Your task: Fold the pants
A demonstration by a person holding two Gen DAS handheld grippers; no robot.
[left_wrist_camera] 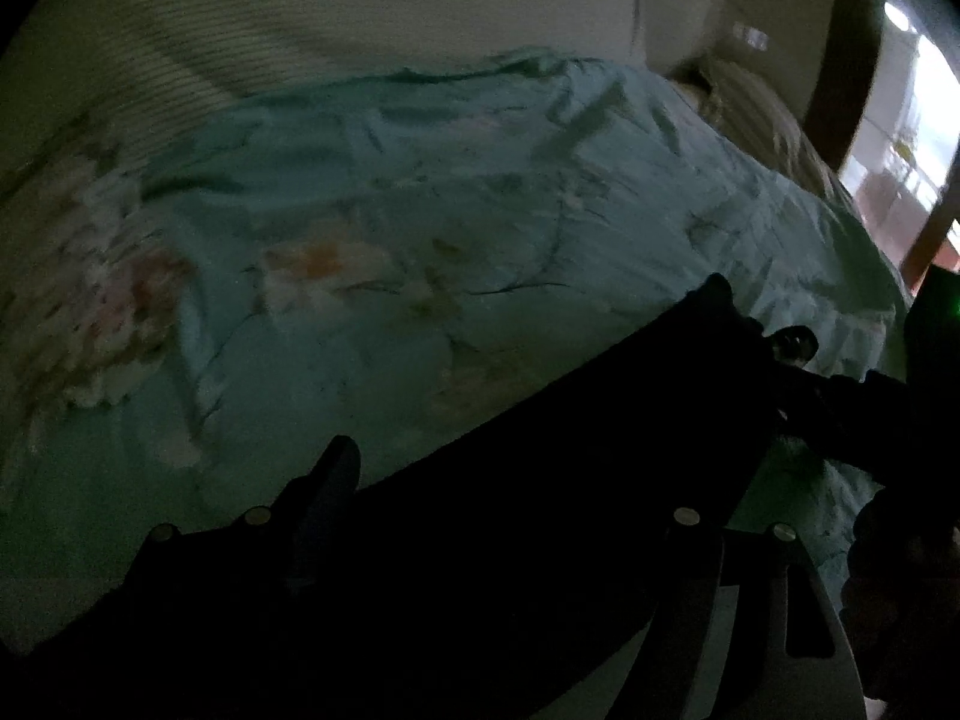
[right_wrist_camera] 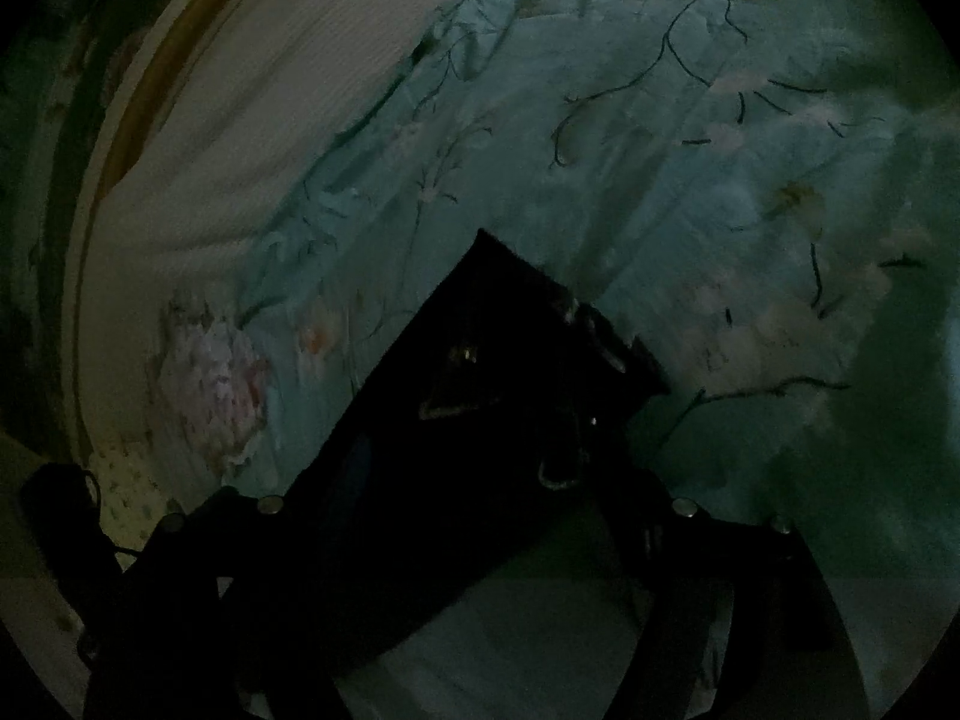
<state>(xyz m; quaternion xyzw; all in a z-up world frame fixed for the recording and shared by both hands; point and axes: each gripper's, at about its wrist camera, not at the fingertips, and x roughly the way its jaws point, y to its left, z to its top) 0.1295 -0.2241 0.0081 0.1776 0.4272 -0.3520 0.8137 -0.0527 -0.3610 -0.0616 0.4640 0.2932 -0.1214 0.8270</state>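
- Dark pants (left_wrist_camera: 540,480) stretch across the bed (left_wrist_camera: 360,210).
- Left gripper (left_wrist_camera: 510,516) and right gripper (right_wrist_camera: 480,510): grip hidden, cannot tell.
- Keep the edge taut, corners matched.

One pair of black pants (left_wrist_camera: 540,480), one floral teal bedspread (left_wrist_camera: 420,210), two grippers, left gripper (left_wrist_camera: 510,516), right gripper (right_wrist_camera: 480,510)

The pants (left_wrist_camera: 540,450) lie on the bedspread (left_wrist_camera: 420,210), with a pillow (left_wrist_camera: 300,18) behind it.
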